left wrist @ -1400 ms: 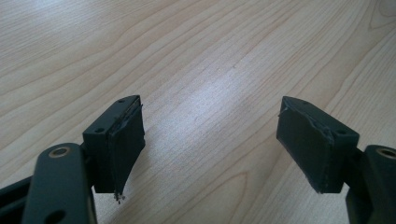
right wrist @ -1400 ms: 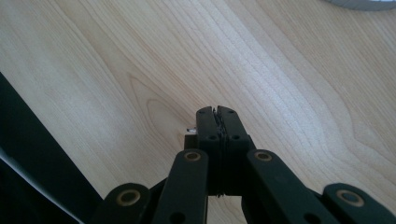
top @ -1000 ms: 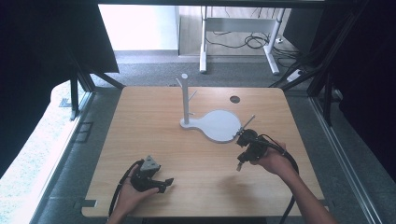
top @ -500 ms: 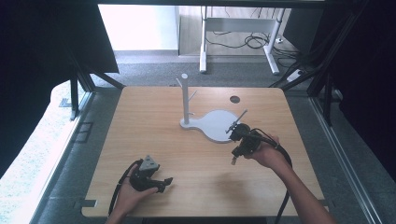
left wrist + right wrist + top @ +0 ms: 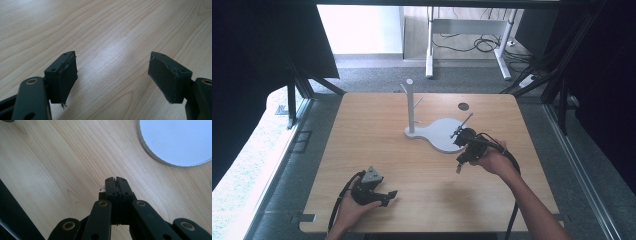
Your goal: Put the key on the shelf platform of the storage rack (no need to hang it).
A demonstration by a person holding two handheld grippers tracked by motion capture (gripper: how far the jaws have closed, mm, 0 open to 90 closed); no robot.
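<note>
While your right gripper [image 5: 460,164] hovers in the centre-right of the high view, its fingers [image 5: 111,185] are pressed flat together, pad against pad. In the right gripper view a tiny pale sliver peeks out at the left edge of the closed pads; what it is cannot be told. That gripper sits just below and right of the white stand [image 5: 439,134], whose rounded flat base lies near the middle of the tabletop [image 5: 377,130] with an upright post [image 5: 410,102] rising from its left end. The base's ribbed rim [image 5: 150,151] fills the upper right corner of the right gripper view, near the fingertips but apart from them.

Your left gripper [image 5: 382,195] rests low on the tabletop in the lower left of the high view, well apart from the stand. Its fingers [image 5: 66,75] stand wide apart, with bare wood grain between them and the pads touching no object. A round dark hole [image 5: 463,106] marks the tabletop in the upper right of the high view, beyond the stand.
</note>
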